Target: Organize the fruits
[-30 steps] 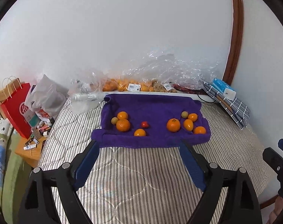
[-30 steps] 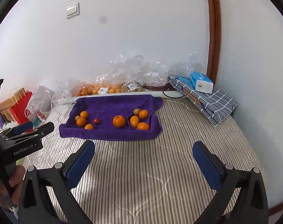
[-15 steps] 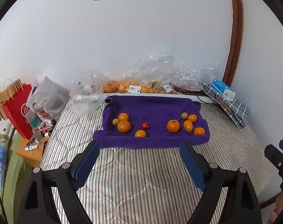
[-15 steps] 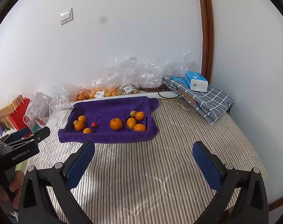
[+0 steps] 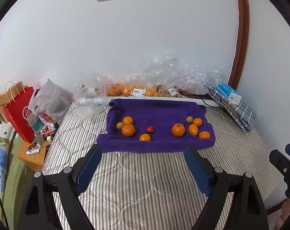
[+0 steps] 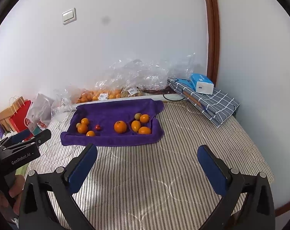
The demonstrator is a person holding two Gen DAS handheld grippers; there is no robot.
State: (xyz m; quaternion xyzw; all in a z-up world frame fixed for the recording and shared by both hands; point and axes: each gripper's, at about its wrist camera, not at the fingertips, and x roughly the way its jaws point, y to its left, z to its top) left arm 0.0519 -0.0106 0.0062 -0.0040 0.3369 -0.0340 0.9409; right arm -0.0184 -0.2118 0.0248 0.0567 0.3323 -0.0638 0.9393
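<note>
A purple towel (image 5: 156, 111) (image 6: 116, 107) lies on the striped bed with several fruits on it. On its left are two oranges (image 5: 128, 130), a small green fruit (image 5: 119, 125), an orange fruit (image 5: 145, 137) and a small red fruit (image 5: 150, 129) (image 6: 97, 127). On its right are a big orange (image 5: 178, 130) (image 6: 120, 126), smaller orange fruits (image 5: 193, 129) (image 6: 144, 130) and a green one (image 5: 189, 119). My left gripper (image 5: 143, 164) is open and empty, short of the towel's near edge. My right gripper (image 6: 147, 164) is open and empty, further back.
Clear plastic bags of oranges (image 5: 129, 91) line the wall behind the towel. A folded checked cloth (image 6: 212, 103) with a blue tissue pack (image 6: 201, 83) lies at the right. A red paper bag (image 5: 20, 113) and a cluttered wooden stand (image 5: 33, 153) sit left of the bed.
Both grippers have drawn back and risen a little, so the towel looks smaller and further away. The jaws stay open. The fruits have not moved.
</note>
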